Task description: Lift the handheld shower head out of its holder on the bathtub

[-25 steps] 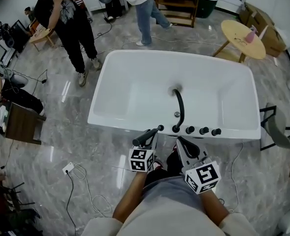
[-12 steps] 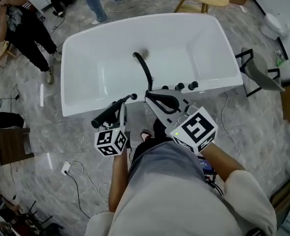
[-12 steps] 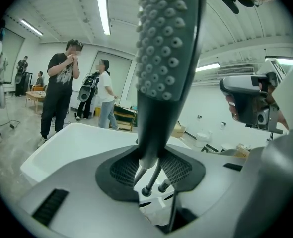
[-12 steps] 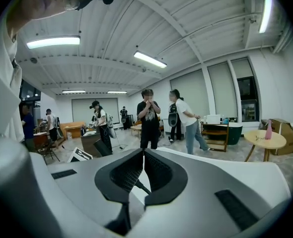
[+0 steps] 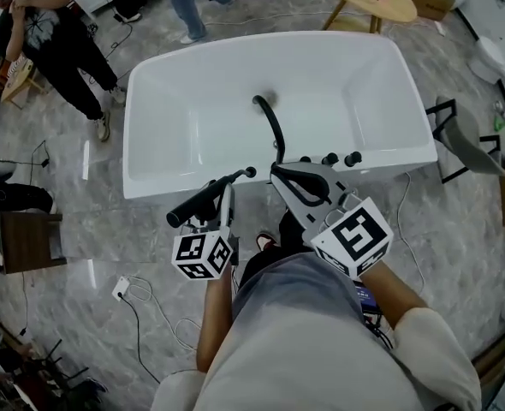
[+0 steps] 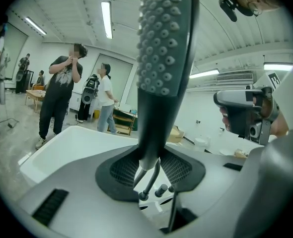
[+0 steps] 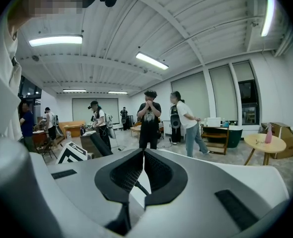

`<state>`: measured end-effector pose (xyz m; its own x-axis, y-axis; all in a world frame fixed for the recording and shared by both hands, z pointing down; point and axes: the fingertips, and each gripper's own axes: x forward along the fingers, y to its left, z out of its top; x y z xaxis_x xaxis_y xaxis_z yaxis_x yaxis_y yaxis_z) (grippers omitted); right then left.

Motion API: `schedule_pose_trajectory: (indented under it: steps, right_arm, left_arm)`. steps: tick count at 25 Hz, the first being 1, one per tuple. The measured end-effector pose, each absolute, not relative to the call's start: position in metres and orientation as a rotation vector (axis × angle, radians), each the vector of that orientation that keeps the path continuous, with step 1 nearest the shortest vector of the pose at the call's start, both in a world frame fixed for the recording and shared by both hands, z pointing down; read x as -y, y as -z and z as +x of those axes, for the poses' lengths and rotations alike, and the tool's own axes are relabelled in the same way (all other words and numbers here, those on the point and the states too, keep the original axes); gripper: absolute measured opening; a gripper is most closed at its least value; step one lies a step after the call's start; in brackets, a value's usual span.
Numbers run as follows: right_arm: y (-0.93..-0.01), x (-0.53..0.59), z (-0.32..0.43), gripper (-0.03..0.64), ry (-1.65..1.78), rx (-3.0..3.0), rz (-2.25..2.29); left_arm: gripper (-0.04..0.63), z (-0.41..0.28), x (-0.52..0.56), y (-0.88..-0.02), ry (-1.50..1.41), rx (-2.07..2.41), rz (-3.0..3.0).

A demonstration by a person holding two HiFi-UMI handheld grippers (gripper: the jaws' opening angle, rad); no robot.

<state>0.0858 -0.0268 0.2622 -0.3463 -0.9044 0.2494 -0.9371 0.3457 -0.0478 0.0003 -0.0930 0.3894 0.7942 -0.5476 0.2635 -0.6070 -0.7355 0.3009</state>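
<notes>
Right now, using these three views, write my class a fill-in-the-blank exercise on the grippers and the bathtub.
1. The black handheld shower head is clamped between the jaws of the person's ___ gripper.
2. The right gripper holds nothing, and its jaws are ___.
3. The bathtub is ___ in colour.
4. The curved faucet spout that reaches over the tub is ___ in colour.

Missing words: left; shut; white; black
</notes>
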Motion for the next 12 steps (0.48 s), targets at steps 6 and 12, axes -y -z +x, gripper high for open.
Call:
schedule_pose_trajectory:
  steps: [6, 12]
  right_arm:
    - [-0.265, 0.028, 0.083, 0.020, -0.276, 2.426, 1.723]
    - [-0.263, 0.033, 0.083, 0.020, -0.291, 2.433, 1.749]
  left_arm:
    - [0.138, -0.007, 0.090, -0.366, -0.151, 0.886, 2.626]
    - [0.138, -0.013, 0.089, -0.345, -0.105, 0.895, 2.643]
